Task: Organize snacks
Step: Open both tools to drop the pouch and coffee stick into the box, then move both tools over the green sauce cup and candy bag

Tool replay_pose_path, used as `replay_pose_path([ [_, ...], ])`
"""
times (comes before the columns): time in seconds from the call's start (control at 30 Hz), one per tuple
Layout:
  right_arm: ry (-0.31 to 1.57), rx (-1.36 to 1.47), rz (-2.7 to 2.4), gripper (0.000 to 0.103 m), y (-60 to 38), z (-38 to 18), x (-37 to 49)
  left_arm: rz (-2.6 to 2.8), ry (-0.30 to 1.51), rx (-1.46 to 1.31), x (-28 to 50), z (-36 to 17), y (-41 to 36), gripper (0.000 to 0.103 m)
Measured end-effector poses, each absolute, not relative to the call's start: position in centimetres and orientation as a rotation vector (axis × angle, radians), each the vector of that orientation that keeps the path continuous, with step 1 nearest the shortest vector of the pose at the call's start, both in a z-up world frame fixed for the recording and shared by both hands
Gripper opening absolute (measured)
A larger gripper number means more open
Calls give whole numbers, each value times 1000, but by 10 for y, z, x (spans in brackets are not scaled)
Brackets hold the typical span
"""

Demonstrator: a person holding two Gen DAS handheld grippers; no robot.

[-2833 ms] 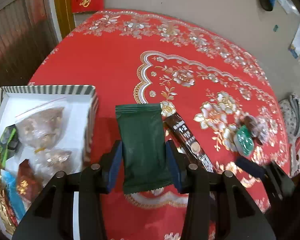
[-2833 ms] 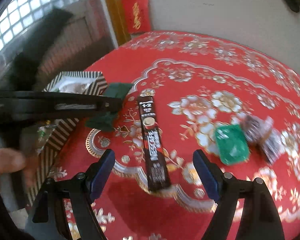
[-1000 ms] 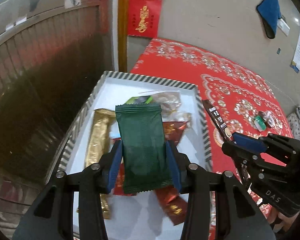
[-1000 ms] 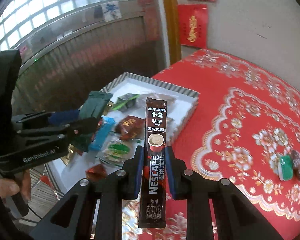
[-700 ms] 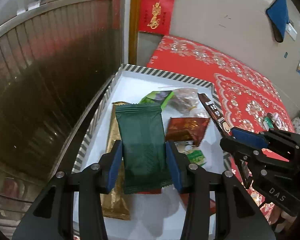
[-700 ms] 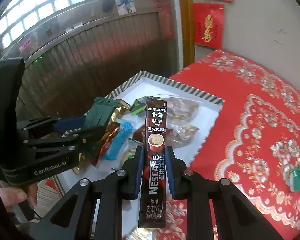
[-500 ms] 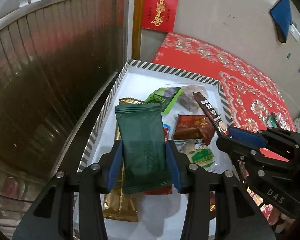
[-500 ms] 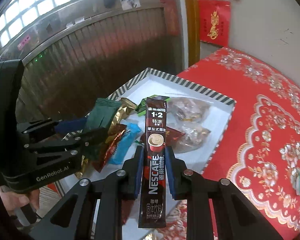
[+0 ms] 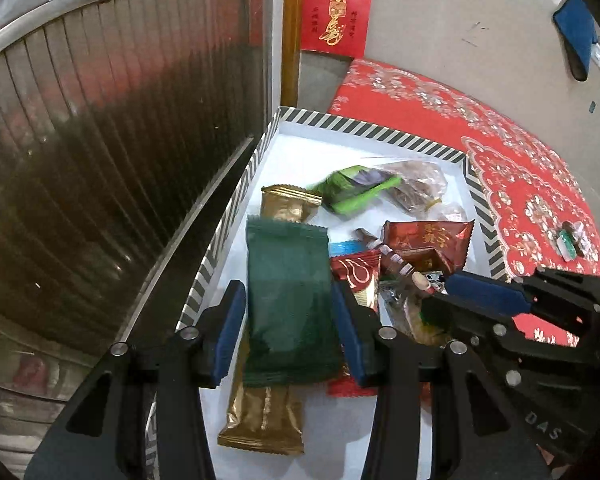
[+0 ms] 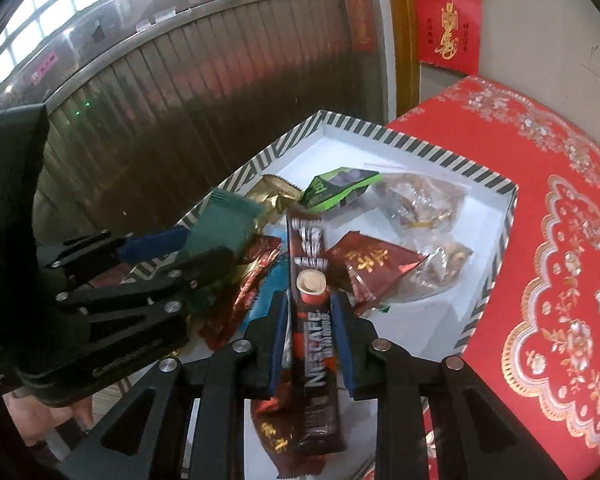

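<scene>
**Hidden and unclear**

Dark green packet (image 9: 286,304) motion-blurred, covers middle of gold packet (image 9: 268,420). Coffee stick (image 10: 314,320) top lettering smeared. Small sweets (image 9: 571,239) on tablecloth too tiny to identify. Box (image 10: 416,148) near corner behind gripper bodies.

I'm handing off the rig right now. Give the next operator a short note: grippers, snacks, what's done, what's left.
Left hand-held gripper: jaws opening, dark green packet between them, over the striped box.
Right hand-held gripper: jaws opening, Nescafe stick between them, over the box too.
Done: many snacks lie in the box.
Left: let both drop in, then fetch the small candies from the red tablecloth.
</scene>
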State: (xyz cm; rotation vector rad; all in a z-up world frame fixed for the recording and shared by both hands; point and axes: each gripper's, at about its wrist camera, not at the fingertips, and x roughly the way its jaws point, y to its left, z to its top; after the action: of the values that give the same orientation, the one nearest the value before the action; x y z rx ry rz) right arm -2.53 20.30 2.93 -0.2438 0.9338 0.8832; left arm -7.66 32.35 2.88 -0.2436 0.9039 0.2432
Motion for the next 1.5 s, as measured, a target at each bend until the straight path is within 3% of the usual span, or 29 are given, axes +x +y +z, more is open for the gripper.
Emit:
replay_pose_path([
  [0.07, 930, -224, 890, 30, 200, 30, -26, 243, 907, -258, -76, 28, 324, 72],
  [0.1, 929, -219, 892, 36, 198, 30, -27, 247, 904, -259, -76, 28, 324, 72],
  [0.17, 918, -205, 894, 44, 194, 33, -29, 262, 901, -252, -76, 29, 323, 74],
  [0.33, 874, -190, 891, 47, 180, 47, -34, 273, 892, -243, -75, 37, 318, 74],
  [0.7, 786, -194, 769, 68, 139, 64, -33, 241, 843, -215, -61, 59, 280, 74],
  [1.0, 771, -136, 654, 78, 79, 69, -20, 162, 842, -172, -38, 71, 222, 74],
  [1.5, 773, -57, 495, 87, -22, 67, -6, 48, 875, -88, -8, 73, 132, 74],
])
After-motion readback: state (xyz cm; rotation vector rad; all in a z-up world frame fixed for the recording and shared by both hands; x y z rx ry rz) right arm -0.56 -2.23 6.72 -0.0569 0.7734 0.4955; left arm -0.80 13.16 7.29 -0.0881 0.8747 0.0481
